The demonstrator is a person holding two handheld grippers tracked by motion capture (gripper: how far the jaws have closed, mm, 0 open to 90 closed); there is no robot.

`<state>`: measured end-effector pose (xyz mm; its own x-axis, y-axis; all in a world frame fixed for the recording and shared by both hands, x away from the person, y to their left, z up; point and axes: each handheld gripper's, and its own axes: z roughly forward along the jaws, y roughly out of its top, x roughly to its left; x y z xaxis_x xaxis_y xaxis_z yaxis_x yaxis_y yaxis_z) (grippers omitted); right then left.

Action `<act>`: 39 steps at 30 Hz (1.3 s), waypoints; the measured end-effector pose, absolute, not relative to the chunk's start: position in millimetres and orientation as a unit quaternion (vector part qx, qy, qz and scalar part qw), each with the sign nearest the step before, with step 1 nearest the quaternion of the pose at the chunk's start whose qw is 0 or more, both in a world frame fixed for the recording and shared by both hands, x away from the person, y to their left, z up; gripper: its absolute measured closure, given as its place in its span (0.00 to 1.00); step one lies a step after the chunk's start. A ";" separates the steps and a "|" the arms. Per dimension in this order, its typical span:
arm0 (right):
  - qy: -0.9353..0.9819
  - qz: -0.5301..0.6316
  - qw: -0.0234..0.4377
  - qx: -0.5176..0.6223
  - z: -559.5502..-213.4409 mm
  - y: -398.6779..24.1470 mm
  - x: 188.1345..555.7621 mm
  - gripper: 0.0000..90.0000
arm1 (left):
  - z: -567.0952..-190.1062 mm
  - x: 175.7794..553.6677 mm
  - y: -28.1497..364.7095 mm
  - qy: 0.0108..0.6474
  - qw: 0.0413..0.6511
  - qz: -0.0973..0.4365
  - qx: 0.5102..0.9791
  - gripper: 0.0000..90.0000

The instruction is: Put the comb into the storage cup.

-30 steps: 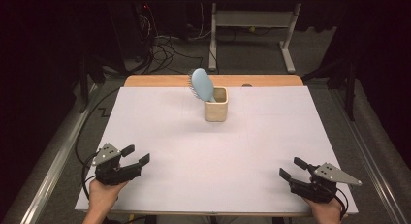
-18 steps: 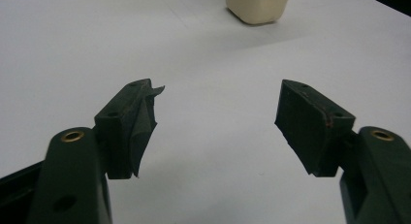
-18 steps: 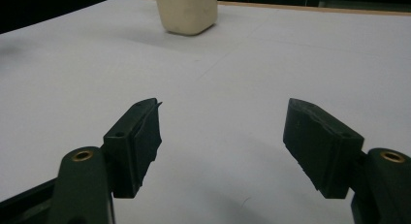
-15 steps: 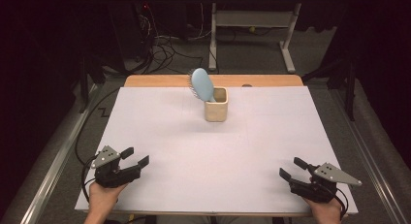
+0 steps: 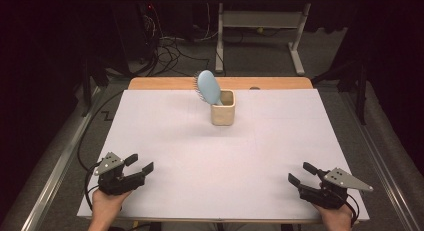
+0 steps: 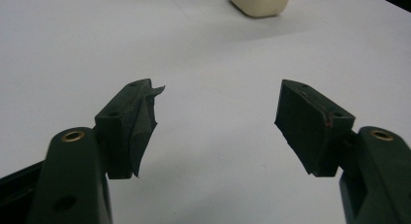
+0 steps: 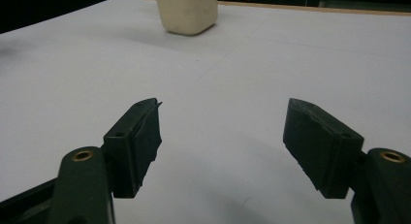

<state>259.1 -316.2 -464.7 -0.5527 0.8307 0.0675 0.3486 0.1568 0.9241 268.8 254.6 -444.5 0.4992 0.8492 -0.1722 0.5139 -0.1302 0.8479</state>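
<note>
My left gripper (image 5: pixel 138 163) and right gripper (image 5: pixel 298 173) rest at the white worktop's (image 5: pixel 165 126) near corners, jaws apart and empty, well apart from the cream cup (image 5: pixel 223 114) holding a blue hairbrush (image 5: pixel 208 87).

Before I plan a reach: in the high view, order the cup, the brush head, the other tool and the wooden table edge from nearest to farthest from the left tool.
1. Cup, mid-table, ahead and to the right of the left tool.
2. Brush head, just beyond, leaning out of the cup.
3. Wooden table edge, at the far side.
4. Right tool, across the near edge.
</note>
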 end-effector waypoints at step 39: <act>0.722 0.505 0.239 0.407 -464.6 -316.4 259.1 0.33 | -459.7 268.9 258.0 0.484 0.464 0.172 0.721 0.35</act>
<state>259.1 -316.4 -464.6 -0.5539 0.8300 0.0663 0.3465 0.1574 0.9248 268.9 258.0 -459.7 0.4722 0.8583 -0.2008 0.5381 -0.1002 0.8369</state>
